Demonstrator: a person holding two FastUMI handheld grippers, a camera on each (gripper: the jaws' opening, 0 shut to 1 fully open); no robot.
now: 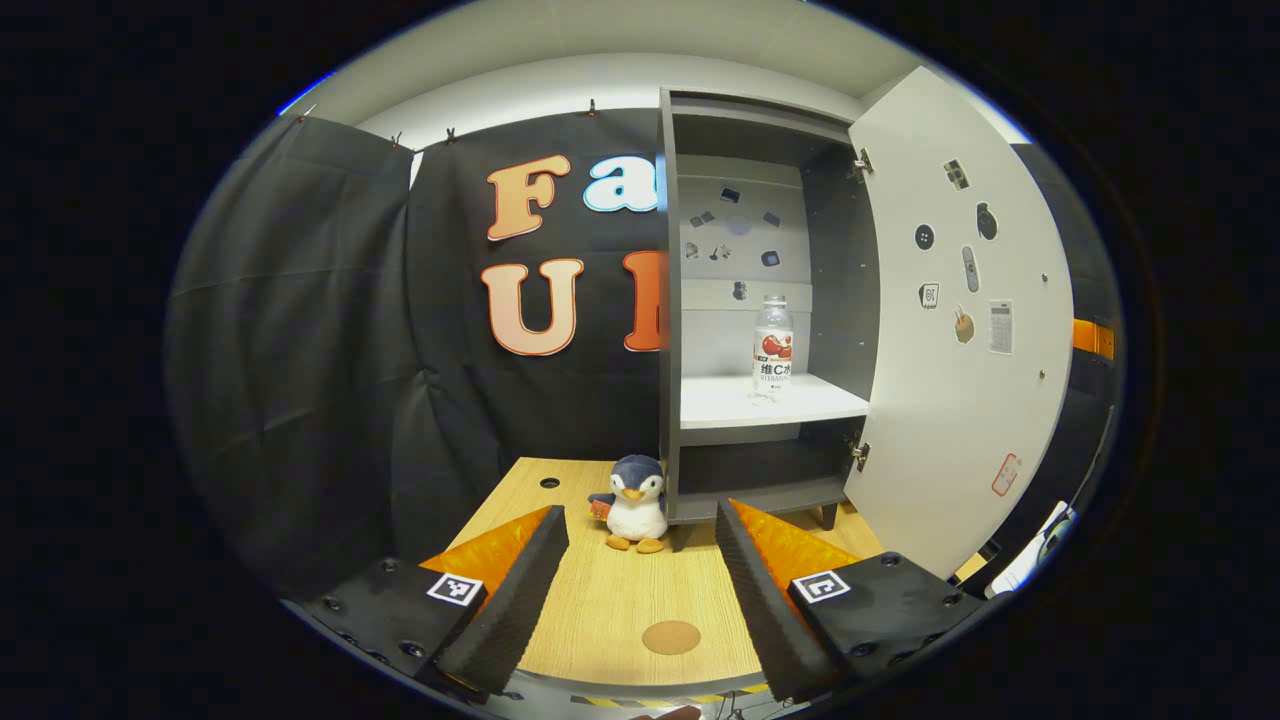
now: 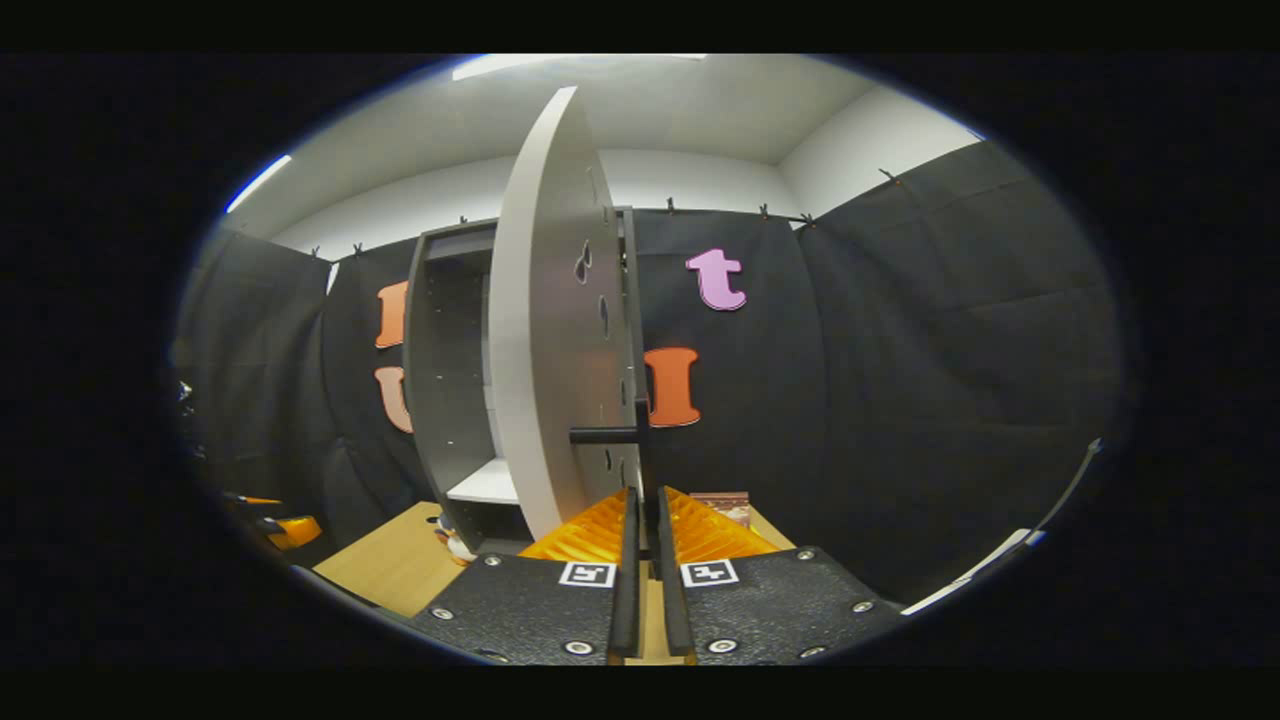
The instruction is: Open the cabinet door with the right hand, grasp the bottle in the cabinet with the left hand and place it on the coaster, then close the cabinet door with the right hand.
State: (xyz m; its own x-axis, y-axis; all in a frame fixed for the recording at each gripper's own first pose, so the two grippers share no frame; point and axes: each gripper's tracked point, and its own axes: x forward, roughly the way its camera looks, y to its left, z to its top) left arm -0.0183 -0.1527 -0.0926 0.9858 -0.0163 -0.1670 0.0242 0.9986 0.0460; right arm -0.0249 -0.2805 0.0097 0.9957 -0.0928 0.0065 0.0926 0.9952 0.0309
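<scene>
- Black cloth walls close the booth on all sides, with a pale ceiling above and a light wooden table (image 1: 610,610) below.
- Cabinet (image 1: 668,300) stands on the table, ahead of the left gripper (image 1: 642,580) and a little right of its fingers; its door (image 1: 955,330) is swung wide open to the right.
- Bottle (image 1: 772,350) stands upright on the white shelf inside, well ahead of and above the left fingers, apart from them. Its label has a red picture and print too small to make out.
- Small stickers dot the inner face of the door and the cabinet's back wall; nothing on them can be read.
- Penguin (image 1: 637,503) sits on the table just beyond the left fingertips, beside the cabinet's foot.
- Coaster (image 1: 671,637), a round brown disc, lies on the table between the left fingers.
- Left fingers are spread wide, gripping nothing.
- Right gripper (image 2: 645,500) has its fingers drawn nearly together just below the dark handle (image 2: 612,434) on the door; whether they pinch it I cannot tell.
</scene>
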